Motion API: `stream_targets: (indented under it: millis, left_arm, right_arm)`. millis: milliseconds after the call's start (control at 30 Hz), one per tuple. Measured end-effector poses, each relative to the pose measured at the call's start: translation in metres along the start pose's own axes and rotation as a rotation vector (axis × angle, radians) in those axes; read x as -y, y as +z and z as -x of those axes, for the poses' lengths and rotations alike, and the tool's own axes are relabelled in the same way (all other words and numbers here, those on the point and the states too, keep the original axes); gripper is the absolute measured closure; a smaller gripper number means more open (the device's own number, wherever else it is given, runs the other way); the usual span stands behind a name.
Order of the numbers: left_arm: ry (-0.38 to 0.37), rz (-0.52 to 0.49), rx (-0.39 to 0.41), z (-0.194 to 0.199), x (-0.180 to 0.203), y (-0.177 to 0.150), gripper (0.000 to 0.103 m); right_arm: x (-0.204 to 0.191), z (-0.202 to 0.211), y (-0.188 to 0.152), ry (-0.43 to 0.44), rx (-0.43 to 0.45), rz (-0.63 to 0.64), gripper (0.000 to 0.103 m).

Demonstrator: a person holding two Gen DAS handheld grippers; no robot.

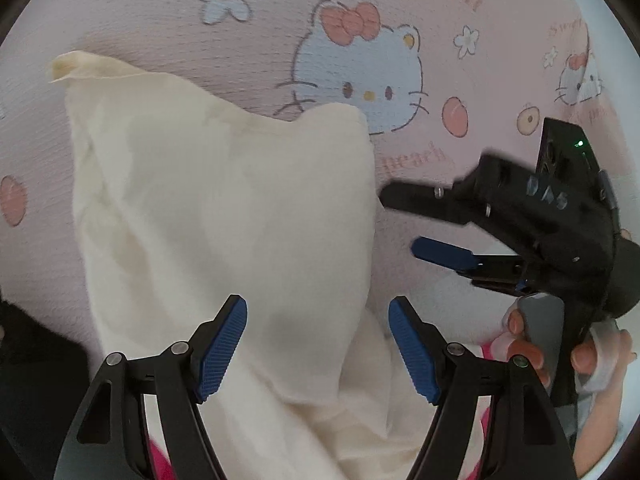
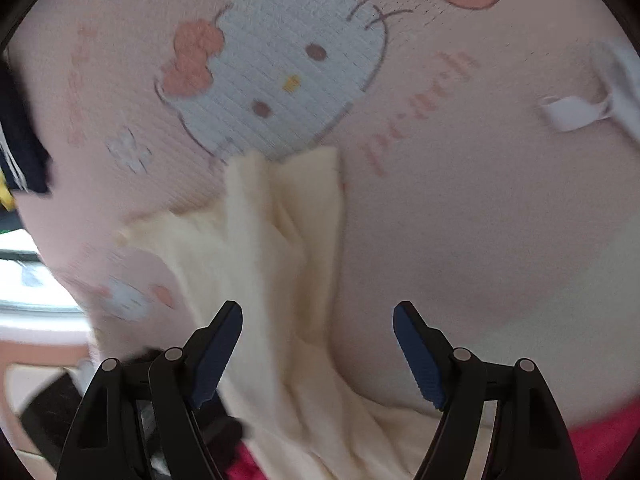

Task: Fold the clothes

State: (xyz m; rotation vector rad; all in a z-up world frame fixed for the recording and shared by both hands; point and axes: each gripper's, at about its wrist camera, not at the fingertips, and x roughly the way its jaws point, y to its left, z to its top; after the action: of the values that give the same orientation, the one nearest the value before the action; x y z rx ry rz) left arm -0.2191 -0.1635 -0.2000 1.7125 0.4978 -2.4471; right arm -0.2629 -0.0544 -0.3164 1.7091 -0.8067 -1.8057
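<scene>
A cream garment [image 1: 224, 216] lies partly folded on the pink Hello Kitty sheet [image 1: 280, 8]. My left gripper [image 1: 318, 344] is open just above its near part, with nothing between the blue pads. My right gripper [image 1: 396, 222] shows in the left wrist view at the right, open, its fingertips beside the garment's right edge. In the right wrist view the garment [image 2: 272, 264] runs up the middle as a bunched strip, and the right gripper [image 2: 318, 354] is open over it and empty.
A pink-red cloth [image 2: 600, 436] lies under the garment at the near edge. A dark garment [image 2: 24, 148] sits at the left edge. A white strap or tag [image 2: 572, 112] lies on the sheet at the far right.
</scene>
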Motion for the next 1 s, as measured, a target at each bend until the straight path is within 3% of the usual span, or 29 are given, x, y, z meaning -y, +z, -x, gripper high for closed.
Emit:
stream_targets:
  millis: [67,400,433,467,533,667,733,867,1000]
  left_arm:
    - [-0.002,-0.009,-0.001,-0.009,0.004,0.004,0.031]
    - [0.068,-0.112,0.045,-0.043,0.019,0.020,0.031]
    - [0.075,-0.129,0.051,-0.047,0.020,0.021,0.035]
    - [0.089,-0.145,0.055,-0.051,0.020,0.022,0.050]
    - [0.126,-0.171,0.062,-0.053,0.016,0.021,0.068]
    - [0.087,-0.142,0.086,-0.047,-0.005,0.020,0.084]
    - [0.109,-0.131,0.093,-0.044,-0.016,0.020,0.084]
    - [0.052,-0.030,0.090,-0.041,-0.043,0.019,0.084]
    - [0.088,0.017,0.110,-0.035,-0.059,0.013,0.084]
  right_arm:
    - [0.005,-0.006,0.006,0.067,0.019,-0.023,0.026]
    - [0.026,-0.025,0.008,0.178,-0.022,-0.114,0.032]
    - [0.027,-0.025,0.008,0.185,-0.029,-0.121,0.032]
    - [0.028,-0.027,0.008,0.194,-0.037,-0.128,0.032]
    - [0.030,-0.029,0.007,0.209,-0.040,-0.142,0.032]
    - [0.035,-0.036,0.007,0.252,-0.027,-0.175,0.032]
    - [0.034,-0.040,0.006,0.264,-0.030,-0.172,0.032]
    - [0.024,-0.048,0.003,0.264,-0.038,-0.124,0.032]
    - [0.010,-0.056,-0.003,0.246,-0.038,-0.021,0.032]
